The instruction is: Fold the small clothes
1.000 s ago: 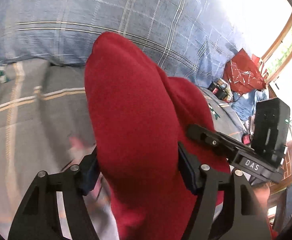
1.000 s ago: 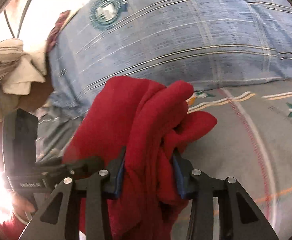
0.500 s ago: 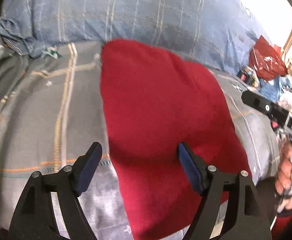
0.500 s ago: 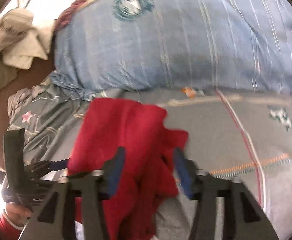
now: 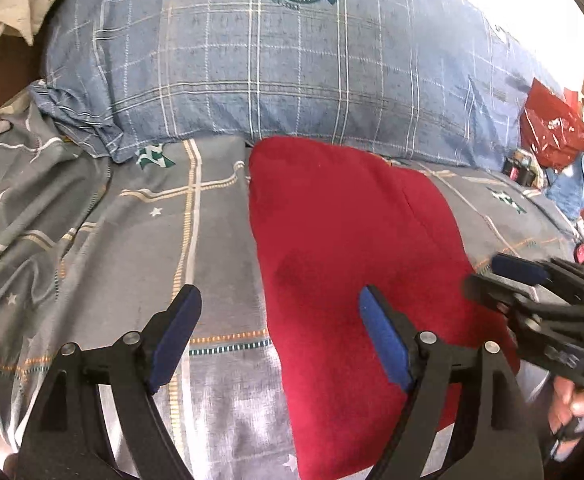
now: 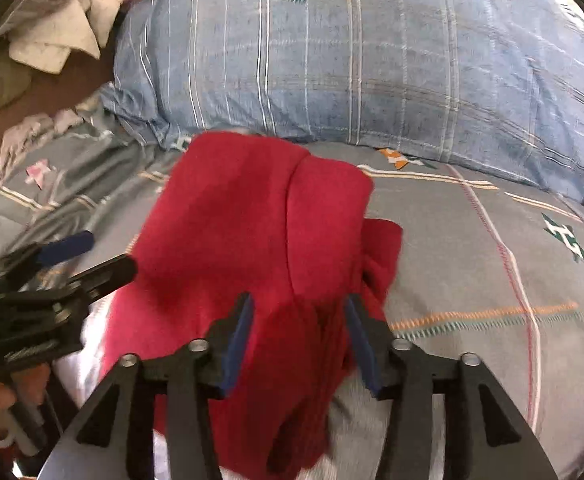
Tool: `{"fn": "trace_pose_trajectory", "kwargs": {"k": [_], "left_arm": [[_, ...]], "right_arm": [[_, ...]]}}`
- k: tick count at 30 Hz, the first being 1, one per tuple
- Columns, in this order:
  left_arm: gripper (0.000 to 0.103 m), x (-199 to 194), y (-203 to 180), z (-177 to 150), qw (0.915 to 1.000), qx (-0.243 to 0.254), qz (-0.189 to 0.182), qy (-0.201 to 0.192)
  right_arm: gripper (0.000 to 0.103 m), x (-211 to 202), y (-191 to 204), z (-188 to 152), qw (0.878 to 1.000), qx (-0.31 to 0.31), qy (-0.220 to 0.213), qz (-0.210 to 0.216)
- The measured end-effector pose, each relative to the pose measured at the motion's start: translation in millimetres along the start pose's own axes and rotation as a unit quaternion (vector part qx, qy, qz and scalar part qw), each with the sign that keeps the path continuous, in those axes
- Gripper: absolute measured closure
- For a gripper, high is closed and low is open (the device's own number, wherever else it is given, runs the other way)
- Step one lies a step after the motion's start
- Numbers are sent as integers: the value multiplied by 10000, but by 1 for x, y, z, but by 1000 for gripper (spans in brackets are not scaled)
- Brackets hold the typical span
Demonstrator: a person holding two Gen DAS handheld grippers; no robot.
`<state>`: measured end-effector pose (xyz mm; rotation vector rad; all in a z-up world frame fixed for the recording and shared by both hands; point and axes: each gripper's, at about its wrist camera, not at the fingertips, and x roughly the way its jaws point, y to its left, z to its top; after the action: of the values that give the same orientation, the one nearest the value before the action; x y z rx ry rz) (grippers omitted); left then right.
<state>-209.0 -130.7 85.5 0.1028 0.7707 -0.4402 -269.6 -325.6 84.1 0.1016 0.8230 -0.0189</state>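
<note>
A red garment [image 5: 355, 264] lies spread on the grey patterned bed sheet [image 5: 132, 240], its far edge near the blue pillow. My left gripper [image 5: 280, 324] is open above the garment's left edge and holds nothing. In the right wrist view the red garment [image 6: 244, 232] lies flat with a folded flap and a bunched part on its right side. My right gripper [image 6: 297, 328] is open, its jaws on either side of the garment's near bunched part. Each gripper shows at the edge of the other's view.
A large blue plaid pillow [image 5: 276, 64] with a round crest lies across the back of the bed. Pale cloths [image 6: 52, 40] are piled at the far left. A red bag [image 5: 551, 132] and small items lie at the far right.
Both grippers have opened and let go of the red garment. It has dropped from a held-up bundle onto the sheet, where it now lies spread out. Both grippers have pulled back.
</note>
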Motion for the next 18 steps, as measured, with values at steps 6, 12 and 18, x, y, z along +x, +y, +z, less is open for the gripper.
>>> {"fn": "trace_pose_trajectory", "kwargs": {"k": [6,12,18], "left_arm": [[21,-16,-8,-3,9996,42,138,-225],[21,-28,-14,-5,9995,74,24,-307],[21,-40,-14,-7,9990,66,107,-433]], "right_arm": [[29,-34,5,-23,9991,188,-294,-242],[23,-46,5,-31,9979,394,-390,-346],[20,-50,9,-30,9978,373,-439,-325]]}}
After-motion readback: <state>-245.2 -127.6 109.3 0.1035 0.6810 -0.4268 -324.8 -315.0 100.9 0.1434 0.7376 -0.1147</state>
